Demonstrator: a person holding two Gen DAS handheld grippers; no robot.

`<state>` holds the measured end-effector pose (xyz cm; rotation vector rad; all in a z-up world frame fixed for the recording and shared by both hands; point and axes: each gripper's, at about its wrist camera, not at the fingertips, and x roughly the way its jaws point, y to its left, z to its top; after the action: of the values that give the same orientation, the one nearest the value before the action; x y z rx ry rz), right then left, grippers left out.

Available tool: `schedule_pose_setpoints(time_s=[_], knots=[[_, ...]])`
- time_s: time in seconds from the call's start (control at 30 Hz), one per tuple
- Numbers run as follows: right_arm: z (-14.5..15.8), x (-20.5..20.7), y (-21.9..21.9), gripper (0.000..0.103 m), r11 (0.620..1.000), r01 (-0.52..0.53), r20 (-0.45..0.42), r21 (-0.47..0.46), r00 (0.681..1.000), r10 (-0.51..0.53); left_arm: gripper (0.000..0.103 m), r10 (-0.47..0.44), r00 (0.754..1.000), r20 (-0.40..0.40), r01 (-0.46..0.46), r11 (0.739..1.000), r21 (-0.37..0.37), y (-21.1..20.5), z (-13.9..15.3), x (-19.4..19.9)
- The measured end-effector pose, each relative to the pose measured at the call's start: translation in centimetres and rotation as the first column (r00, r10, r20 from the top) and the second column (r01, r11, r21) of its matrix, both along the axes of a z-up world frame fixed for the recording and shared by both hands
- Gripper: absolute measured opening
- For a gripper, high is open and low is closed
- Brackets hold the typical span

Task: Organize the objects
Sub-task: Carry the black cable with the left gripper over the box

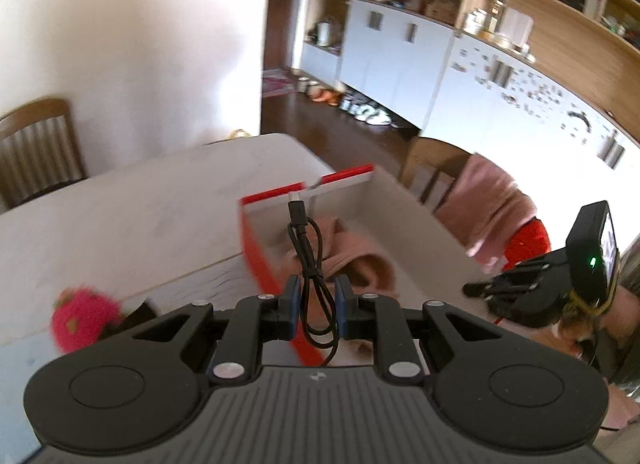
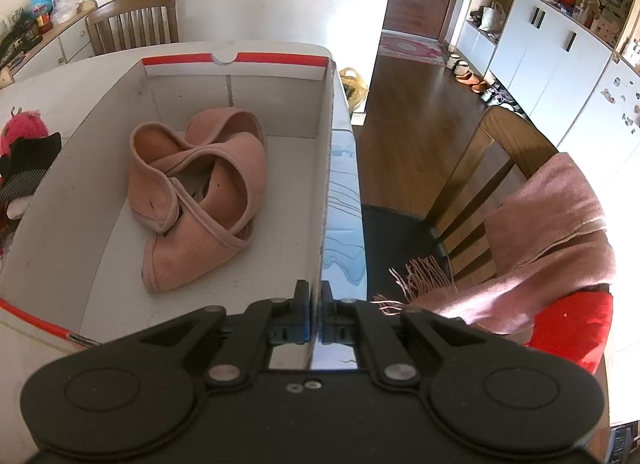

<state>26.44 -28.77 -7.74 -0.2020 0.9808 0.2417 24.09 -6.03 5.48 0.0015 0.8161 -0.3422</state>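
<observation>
Left tongs (image 1: 316, 304) grip a black cable (image 1: 310, 264) above the box (image 2: 240, 288) (pink slippers (image 2: 200, 192) inside), right tongs (image 2: 316, 314) pinching its wall.

Lighting: bright daylight, white wall (image 1: 132, 36) overexposed in both views. Glare: glossy strip along the table (image 2: 344, 224) right edge. Left wrist view: motion-blurred throughout. Right wrist view: sharp. Fisheye bending at all frame edges.

No legible text or labels anywhere
</observation>
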Motion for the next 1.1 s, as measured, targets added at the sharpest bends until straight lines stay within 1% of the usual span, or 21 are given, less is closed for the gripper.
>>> schedule_pose_setpoints(time_s=[0.17,0.3,0.37,0.53,0.67,0.83,0.93,1.1], knots=[[0.0,-0.1,-0.1,0.003,1.0,-0.005,0.002,0.0,1.0,0.005,0.017,-0.066,0.997,-0.048,0.065,0.998,-0.022,-3.4,-0.3,3.3],[0.0,0.0,-0.2,0.003,1.0,-0.007,0.002,0.003,1.0,0.007,0.017,-0.101,0.991,-0.084,0.099,0.995,-0.026,-6.1,-1.5,5.4],[0.0,0.0,-0.2,0.003,1.0,-0.008,0.001,0.004,1.0,0.008,0.017,-0.116,0.988,-0.107,0.114,0.993,-0.026,-7.6,-2.4,6.5],[-0.1,-0.1,-0.3,0.003,1.0,-0.008,-0.001,0.008,1.0,0.008,0.017,-0.141,0.976,-0.168,0.133,0.989,-0.056,-11.0,-4.9,8.8],[-0.1,-0.1,-0.2,0.003,1.0,-0.009,-0.003,0.012,1.0,0.009,0.017,-0.148,0.969,-0.2,0.143,0.989,-0.038,-13.3,-6.9,10.2],[-0.1,-0.1,-0.4,0.003,1.0,-0.013,-0.008,0.019,1.0,0.013,0.017,-0.127,0.958,-0.258,0.129,0.992,-0.009,-14.7,-9.9,12.0],[-0.1,-0.2,-0.4,0.003,1.0,-0.017,-0.01,0.019,1.0,0.017,0.017,-0.118,0.953,-0.28,0.125,0.992,0.007,-15.0,-11.4,12.8],[0.0,-0.1,-0.5,0.003,1.0,-0.024,-0.013,0.016,1.0,0.024,0.017,-0.105,0.945,-0.309,0.117,0.993,0.02,-15.1,-13.0,13.5]])
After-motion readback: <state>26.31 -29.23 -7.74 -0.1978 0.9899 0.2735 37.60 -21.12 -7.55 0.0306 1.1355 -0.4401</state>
